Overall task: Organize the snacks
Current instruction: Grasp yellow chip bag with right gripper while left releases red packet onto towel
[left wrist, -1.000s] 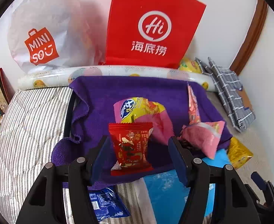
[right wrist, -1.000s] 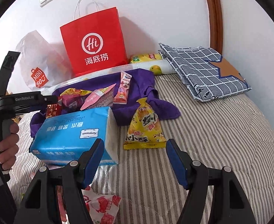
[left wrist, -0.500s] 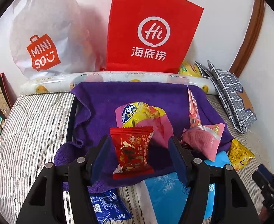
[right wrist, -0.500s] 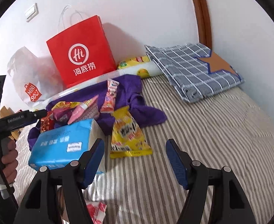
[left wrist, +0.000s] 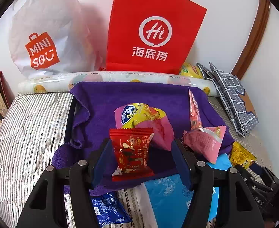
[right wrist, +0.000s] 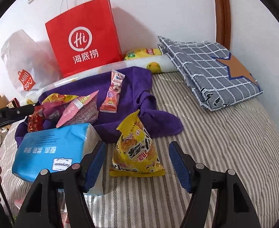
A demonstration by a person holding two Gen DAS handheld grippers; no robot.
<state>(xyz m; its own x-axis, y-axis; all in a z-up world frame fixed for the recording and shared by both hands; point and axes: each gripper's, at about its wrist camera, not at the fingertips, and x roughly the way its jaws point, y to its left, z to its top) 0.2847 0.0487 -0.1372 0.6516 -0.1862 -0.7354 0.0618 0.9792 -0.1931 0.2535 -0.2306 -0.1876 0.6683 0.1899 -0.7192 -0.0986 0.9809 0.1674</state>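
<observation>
Snacks are gathering on the purple towel (left wrist: 105,102), and the yellow packet (right wrist: 137,152) lies apart on the striped bed, framed by the right gripper (right wrist: 137,163), jaws released and empty. It should come down straight, straddle the puffy middle and squeeze gently. Left gripper (left wrist: 141,159) hovers released around the red packet (left wrist: 132,152), pads not pressing

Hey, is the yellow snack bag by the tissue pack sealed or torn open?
Sealed: the yellow snack bag looks puffed, its crimped top intact.
</observation>
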